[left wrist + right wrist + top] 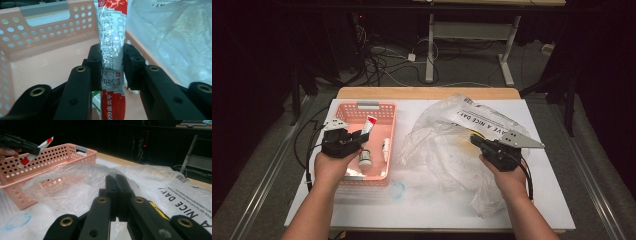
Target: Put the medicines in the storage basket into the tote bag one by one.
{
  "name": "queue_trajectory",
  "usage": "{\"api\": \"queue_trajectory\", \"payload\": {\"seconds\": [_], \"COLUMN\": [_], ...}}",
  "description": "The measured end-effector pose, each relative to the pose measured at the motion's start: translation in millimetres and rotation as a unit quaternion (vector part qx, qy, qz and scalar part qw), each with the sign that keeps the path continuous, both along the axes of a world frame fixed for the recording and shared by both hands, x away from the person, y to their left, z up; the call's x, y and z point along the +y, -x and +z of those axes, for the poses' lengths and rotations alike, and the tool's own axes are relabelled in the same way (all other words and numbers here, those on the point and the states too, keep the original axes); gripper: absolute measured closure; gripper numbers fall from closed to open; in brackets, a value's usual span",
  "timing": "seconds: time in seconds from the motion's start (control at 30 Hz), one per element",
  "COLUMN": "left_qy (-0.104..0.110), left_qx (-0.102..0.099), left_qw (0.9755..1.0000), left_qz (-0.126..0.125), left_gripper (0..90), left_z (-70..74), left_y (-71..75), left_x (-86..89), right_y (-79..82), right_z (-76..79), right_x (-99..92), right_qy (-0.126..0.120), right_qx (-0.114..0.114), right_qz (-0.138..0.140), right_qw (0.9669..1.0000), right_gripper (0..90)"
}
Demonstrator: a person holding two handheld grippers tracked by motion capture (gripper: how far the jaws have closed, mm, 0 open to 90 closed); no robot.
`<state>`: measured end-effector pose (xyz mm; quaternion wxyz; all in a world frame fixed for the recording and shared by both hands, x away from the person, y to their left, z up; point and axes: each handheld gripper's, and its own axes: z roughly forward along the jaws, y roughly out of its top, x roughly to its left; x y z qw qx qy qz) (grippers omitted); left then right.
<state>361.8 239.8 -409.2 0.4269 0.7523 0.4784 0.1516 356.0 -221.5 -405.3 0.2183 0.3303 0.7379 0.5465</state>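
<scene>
A red and silver ointment tube [369, 123] sticks up from my left gripper [362, 136], which is shut on it over the pink basket [362, 104]. In the left gripper view both pads squeeze the middle of the tube [111, 37] above the basket floor [45, 70]. My right gripper [475, 140] rests on the crumpled clear plastic bag [447, 150] at the right. Its jaws [116, 180] are shut with the bag's film [72, 182] pinched at their tips. Farther off in the right gripper view are the tube [46, 142] and the basket [52, 157].
Inside the basket lie a small white bottle [365, 159] and a thin white tube [385, 148]. A blue smudge [397, 190] marks the white table cover near the front. Beyond the table's wooden far edge [427, 92] are cables and desk legs on the floor.
</scene>
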Motion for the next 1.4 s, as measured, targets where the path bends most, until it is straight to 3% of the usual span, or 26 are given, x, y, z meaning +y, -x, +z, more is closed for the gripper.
{"api": "queue_trajectory", "payload": {"seconds": [0.3, 0.7, 0.87, 1.2, 1.4], "left_qy": [0.021, 0.021, 0.048, 0.051, 0.039], "left_qx": [-0.028, -0.041, -0.043, -0.045, -0.058], "left_qw": [0.9992, 0.9982, 0.9969, 0.9955, 0.9945], "left_qz": [-0.018, -0.038, -0.044, -0.066, -0.078], "left_gripper": [68.8, 68.8, 68.8, 68.8, 68.7], "left_z": [1.5, -3.2, -0.7, 0.9, 1.6], "left_y": [22.2, 37.1, 42.0, 48.8, 54.1], "left_x": [-17.6, -28.7, -29.6, -44.0, -54.6], "right_y": [0.8, 2.6, 1.8, 0.6, 0.5], "right_z": [1.2, 4.3, 3.9, 3.6, 4.5], "right_x": [0.9, 0.9, 0.6, -0.9, -1.6], "right_qy": [0.003, 0.014, 0.013, 0.004, 0.003], "right_qx": [0.000, -0.010, -0.012, -0.005, -0.007], "right_qz": [0.004, 0.000, 0.001, 0.010, 0.006], "right_qw": [1.0000, 0.9999, 0.9998, 0.9999, 1.0000], "right_gripper": [90.0, 90.0, 90.0, 90.0, 90.0]}}
